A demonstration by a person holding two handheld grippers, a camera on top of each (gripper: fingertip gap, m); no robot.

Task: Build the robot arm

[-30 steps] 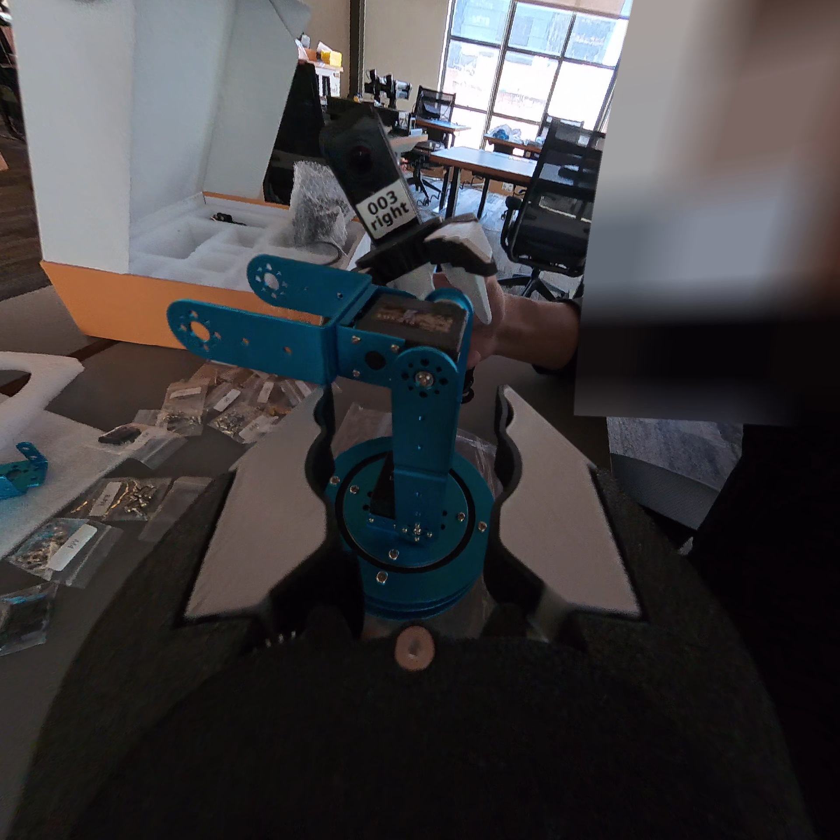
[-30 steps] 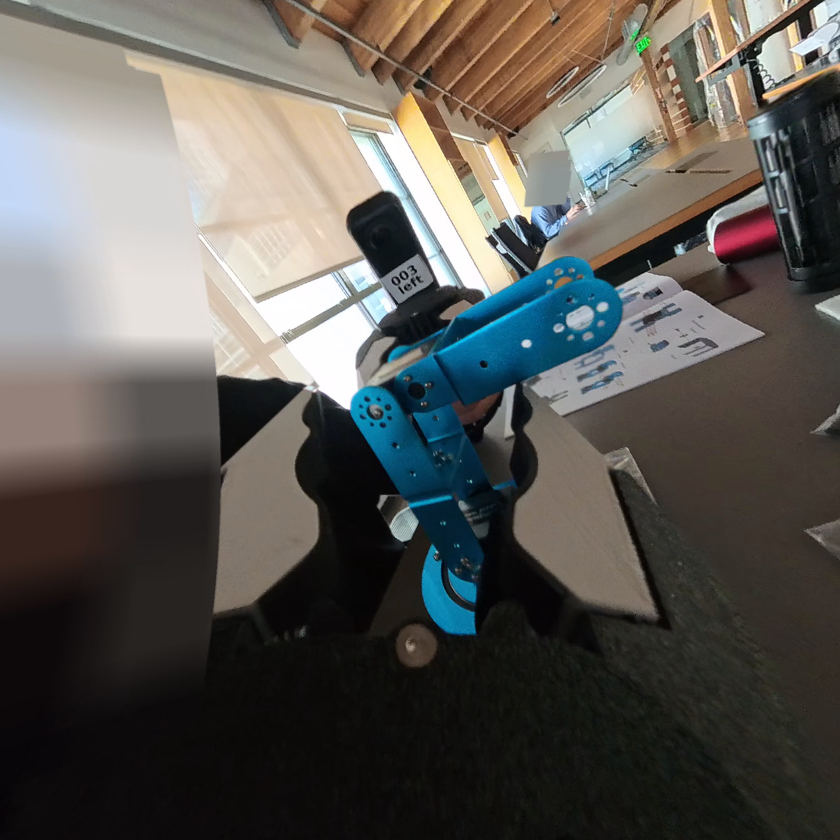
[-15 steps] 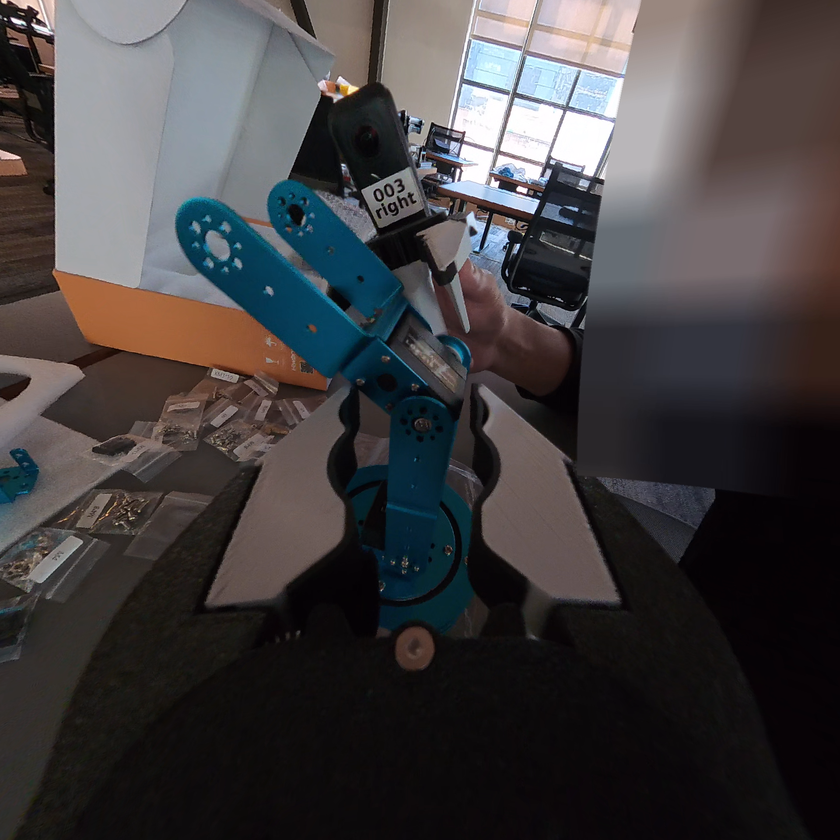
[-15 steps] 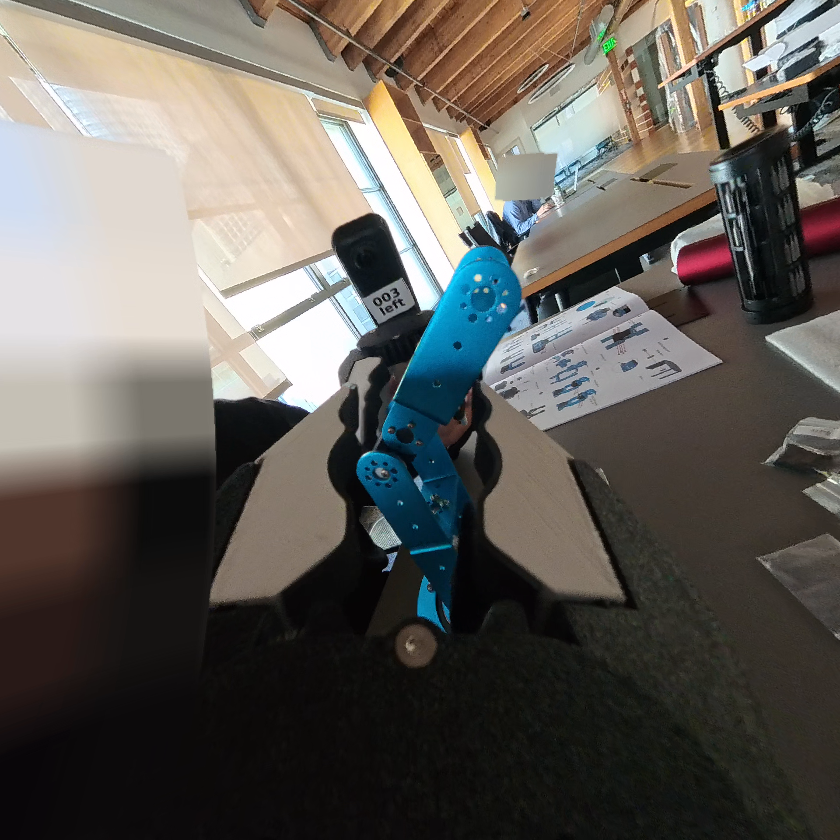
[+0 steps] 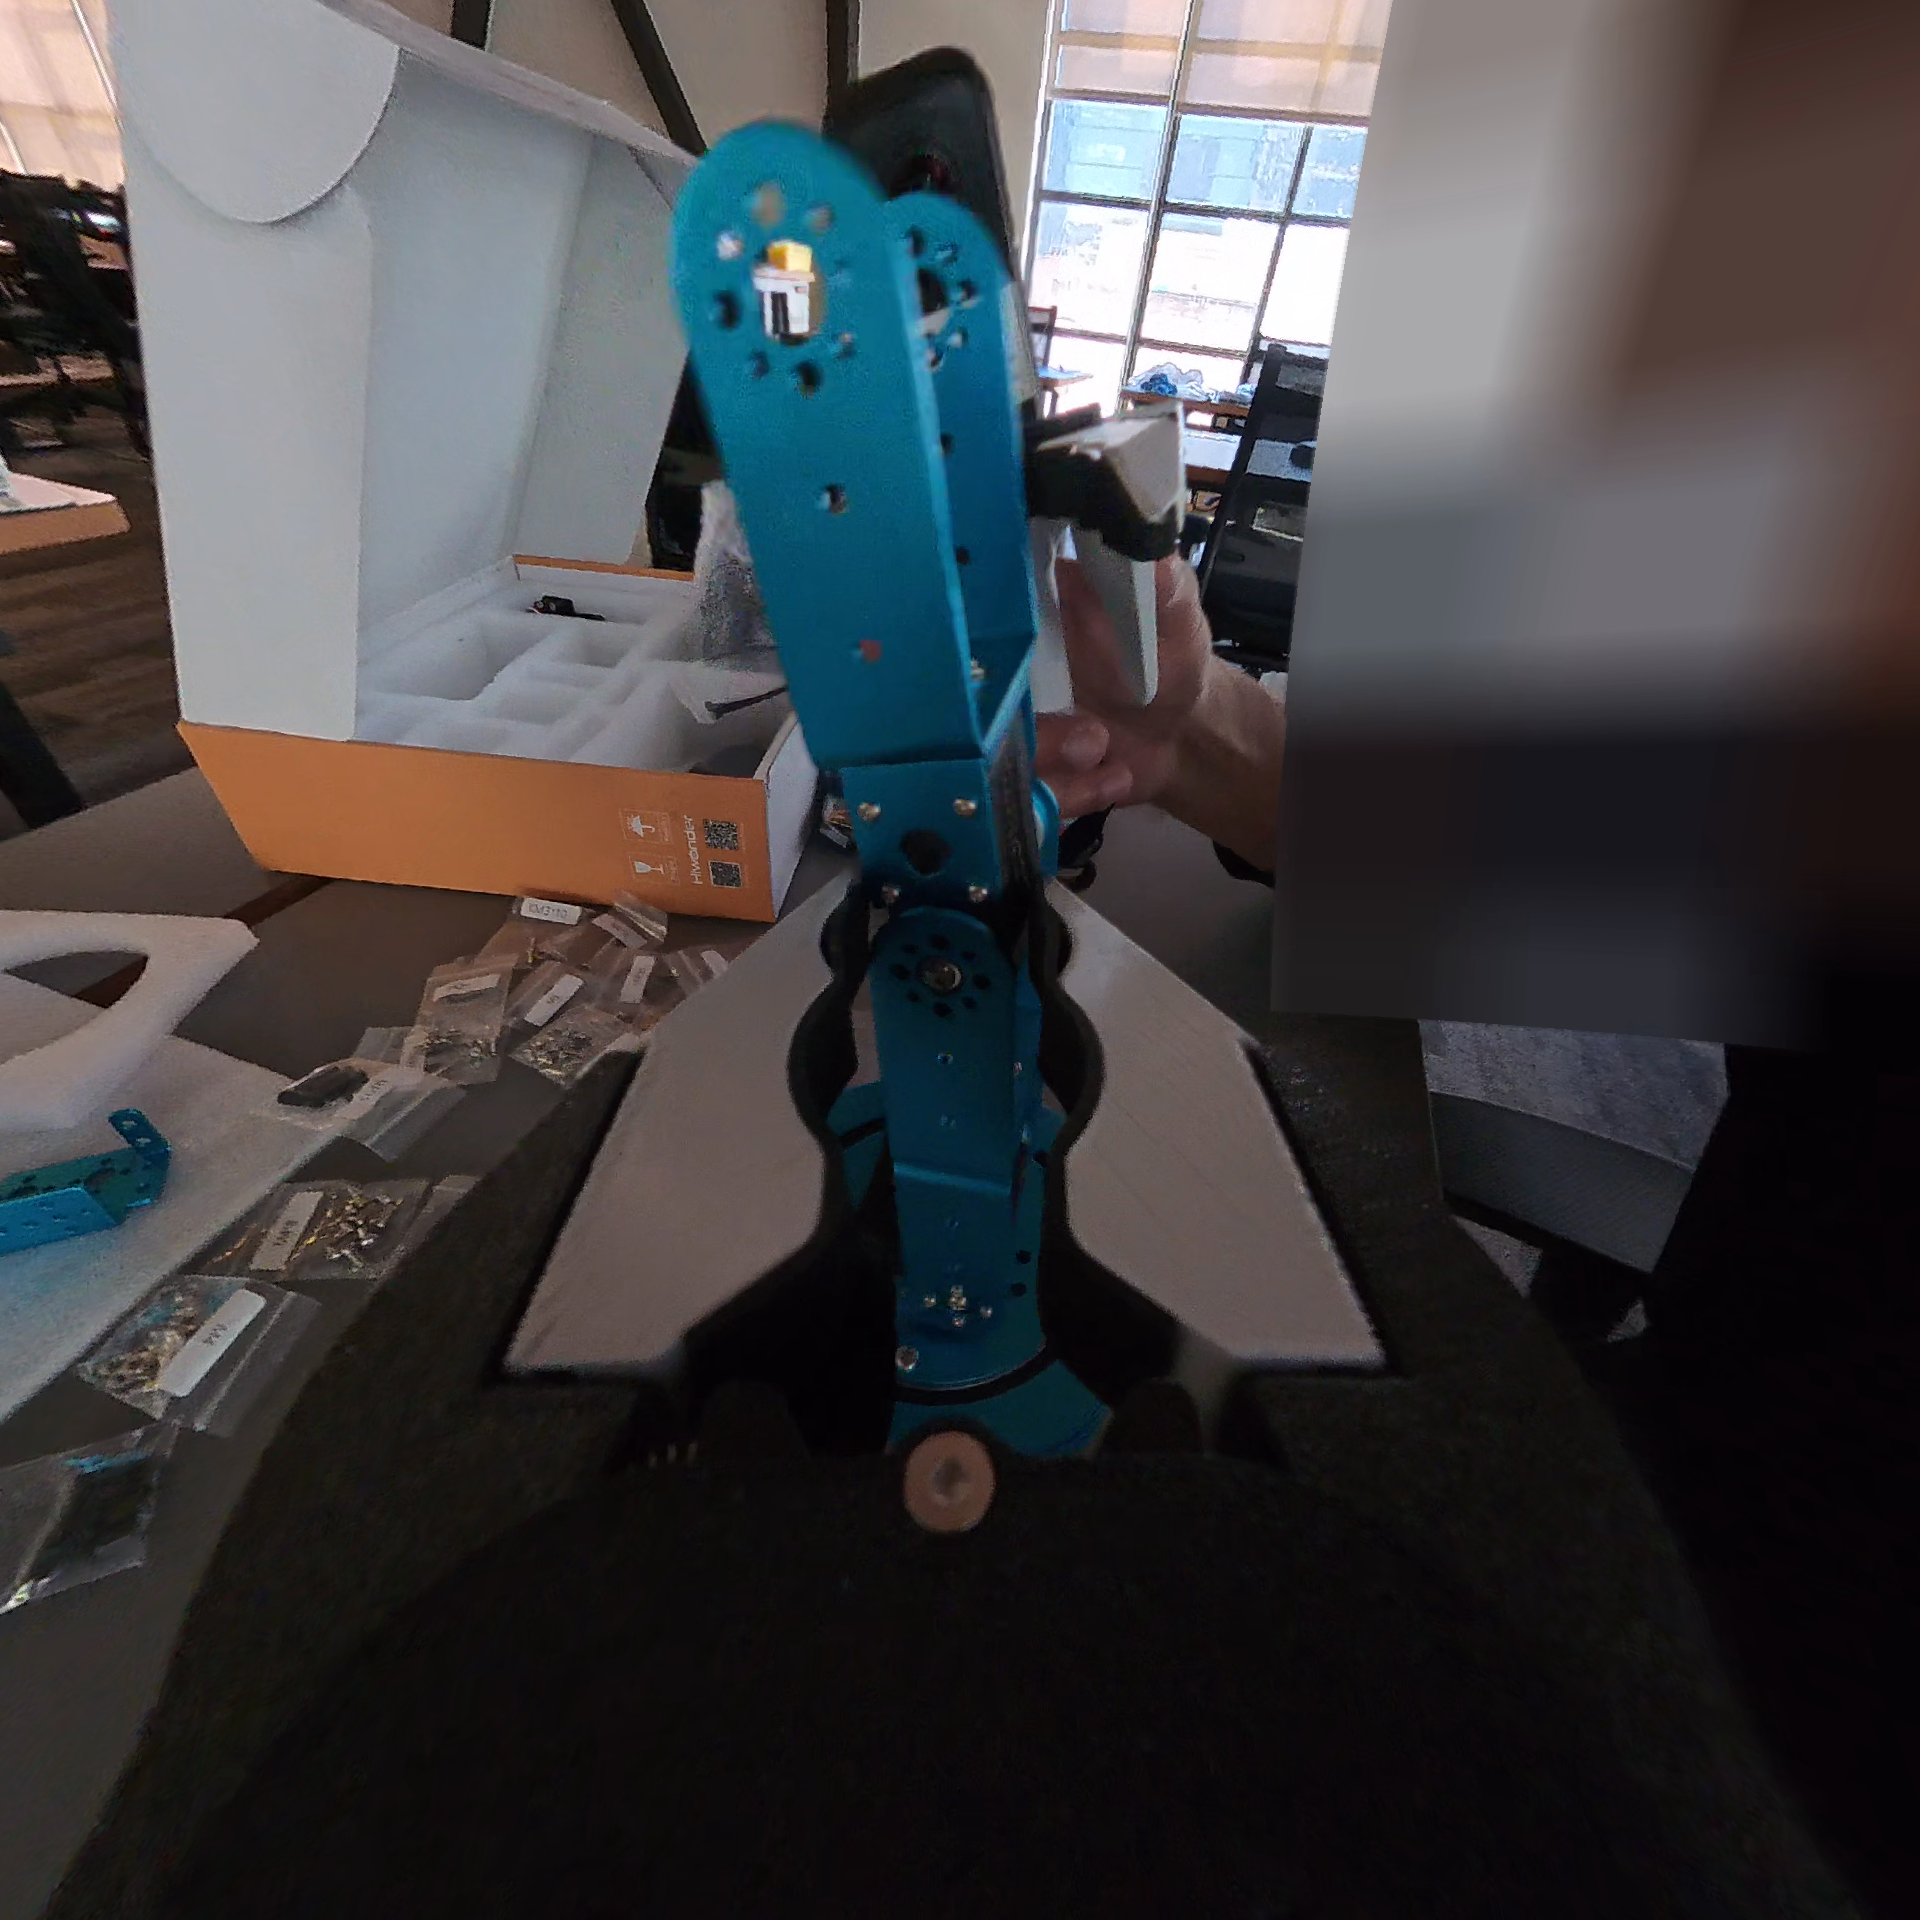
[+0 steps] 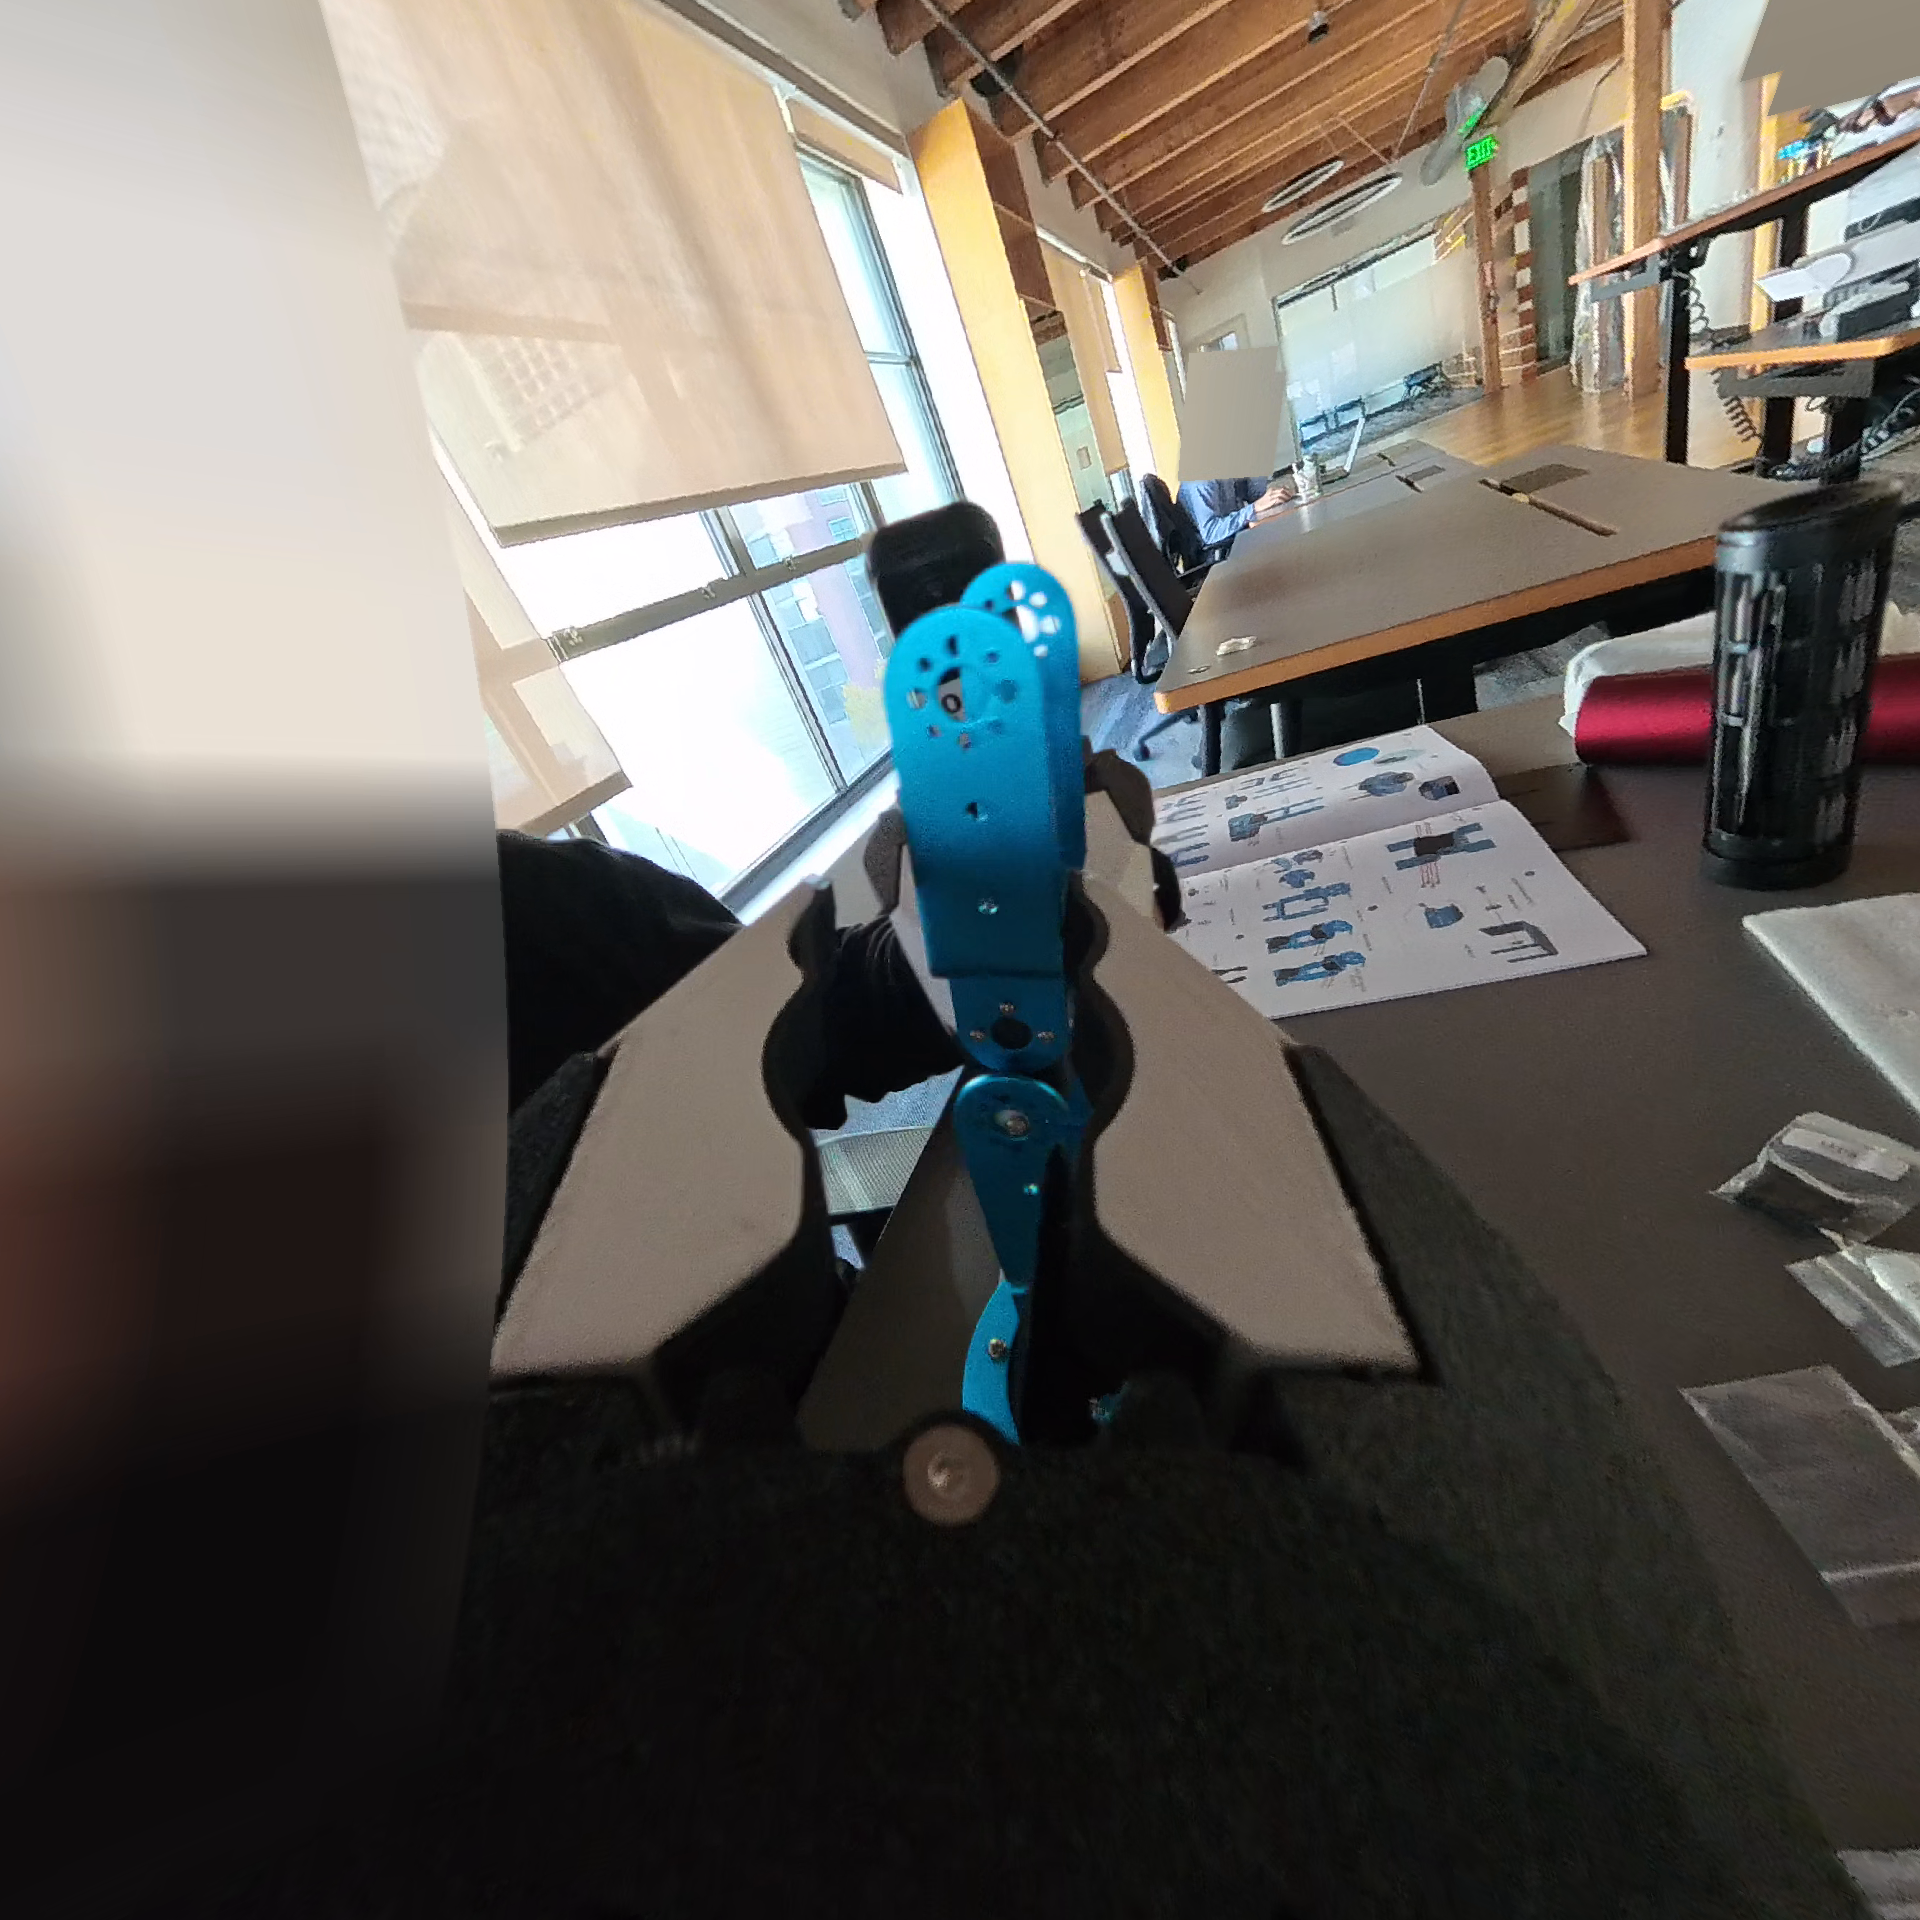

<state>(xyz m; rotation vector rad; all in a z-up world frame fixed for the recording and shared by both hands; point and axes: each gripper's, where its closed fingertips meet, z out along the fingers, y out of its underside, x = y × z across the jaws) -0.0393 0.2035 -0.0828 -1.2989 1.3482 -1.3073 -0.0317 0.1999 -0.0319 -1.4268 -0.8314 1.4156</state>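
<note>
left gripper (image 5: 940, 971): fingers closed in on the lower upright bracket of the blue robot arm (image 5: 940, 1091) – pads touching both its sides, round base sits low between them
right gripper (image 6: 1023, 1023): jaws narrowed around the same blue robot arm (image 6: 1003, 935) from the opposite side, gripping near the joint block; also visible in the left wrist view behind the arm (image 5: 1107, 540), a hand (image 5: 1174, 717) on it
blue robot arm: held off the table between both grippers, upper twin plates (image 5: 862, 468) pointing up, slightly tilted, blurred at the top
orange-and-white box (image 5: 468, 810): open, lid up, white foam compartments inside – behind-left of the arm
small parts bags (image 5: 540, 997): scattered on the dark table (image 5: 312, 935) in front of the box
loose blue bracket (image 5: 73, 1184): on white foam, far left
open instruction booklet (image 6: 1392, 883): flat on the table, right of the arm
black mesh cylinder (image 6: 1797, 707): upright beyond the booklet, a red roll (image 6: 1642, 712) just behind it
</note>
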